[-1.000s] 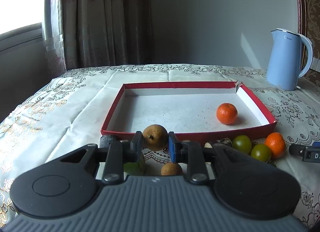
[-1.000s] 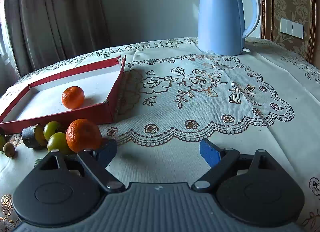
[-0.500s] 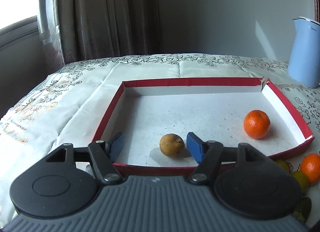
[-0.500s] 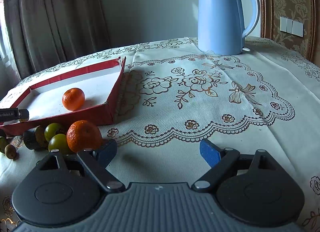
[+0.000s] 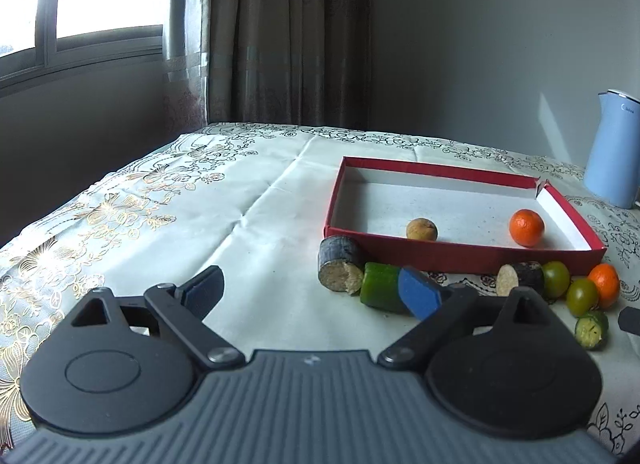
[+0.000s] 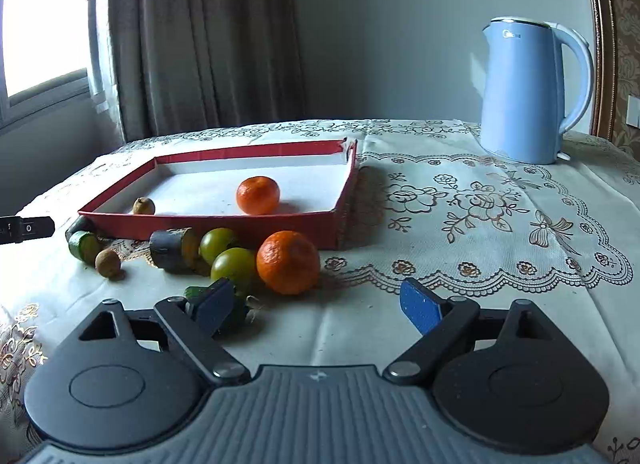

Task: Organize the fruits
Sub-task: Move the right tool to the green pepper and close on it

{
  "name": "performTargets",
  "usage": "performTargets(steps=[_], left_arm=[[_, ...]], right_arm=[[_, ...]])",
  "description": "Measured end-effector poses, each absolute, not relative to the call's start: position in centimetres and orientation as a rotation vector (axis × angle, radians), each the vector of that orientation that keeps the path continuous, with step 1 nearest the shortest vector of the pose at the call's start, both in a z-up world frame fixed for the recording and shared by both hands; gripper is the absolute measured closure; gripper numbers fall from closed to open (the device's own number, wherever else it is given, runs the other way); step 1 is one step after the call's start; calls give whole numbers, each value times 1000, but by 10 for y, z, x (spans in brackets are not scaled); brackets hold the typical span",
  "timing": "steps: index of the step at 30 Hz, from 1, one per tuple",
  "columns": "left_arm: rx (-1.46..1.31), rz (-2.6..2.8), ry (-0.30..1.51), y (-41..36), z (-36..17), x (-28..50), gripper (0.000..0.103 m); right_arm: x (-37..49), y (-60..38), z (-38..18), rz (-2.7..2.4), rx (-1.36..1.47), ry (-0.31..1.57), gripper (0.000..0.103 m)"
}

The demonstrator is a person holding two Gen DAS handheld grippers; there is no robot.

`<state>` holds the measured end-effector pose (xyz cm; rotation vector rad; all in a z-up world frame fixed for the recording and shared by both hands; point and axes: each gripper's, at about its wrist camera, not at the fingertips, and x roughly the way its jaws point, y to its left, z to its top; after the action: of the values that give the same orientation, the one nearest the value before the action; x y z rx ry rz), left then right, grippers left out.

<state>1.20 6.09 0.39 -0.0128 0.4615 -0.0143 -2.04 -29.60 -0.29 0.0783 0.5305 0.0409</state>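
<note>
A red tray (image 5: 460,254) with a white floor holds a small brown fruit (image 5: 421,229) and an orange (image 5: 527,227). My left gripper (image 5: 312,288) hangs before the tray's near left corner, its jaws opening with nothing between them. Cane pieces (image 5: 340,268), a cucumber piece (image 5: 380,290), green fruits (image 5: 582,295) and another orange (image 5: 605,290) lie along the tray's front. My right gripper (image 6: 318,306) is open and empty, just short of that loose orange (image 6: 288,262) and two green fruits (image 6: 234,264). The tray (image 6: 240,223) is beyond them.
A light blue kettle (image 6: 528,89) stands at the back right on the embroidered tablecloth. A small brown fruit (image 6: 108,262) and a cut green piece (image 6: 236,312) lie near the right gripper's left finger. Curtains and a window are behind the table.
My left gripper let go of the brown fruit inside the tray, opened wide and drew back to the left. The right gripper swung left toward the loose fruits, staying open.
</note>
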Motion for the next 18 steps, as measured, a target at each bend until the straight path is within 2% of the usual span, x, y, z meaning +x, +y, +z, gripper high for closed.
performTargets(steps=[8, 15, 18], left_arm=[[-52, 1, 507, 76, -13, 9, 9], [-85, -7, 570, 81, -19, 17, 0], [-56, -21, 607, 77, -22, 21, 0]], right_arm=[[-20, -258, -4, 85, -26, 534, 12], [-11, -246, -7, 113, -36, 577, 12], [-7, -241, -8, 117, -44, 593, 12]])
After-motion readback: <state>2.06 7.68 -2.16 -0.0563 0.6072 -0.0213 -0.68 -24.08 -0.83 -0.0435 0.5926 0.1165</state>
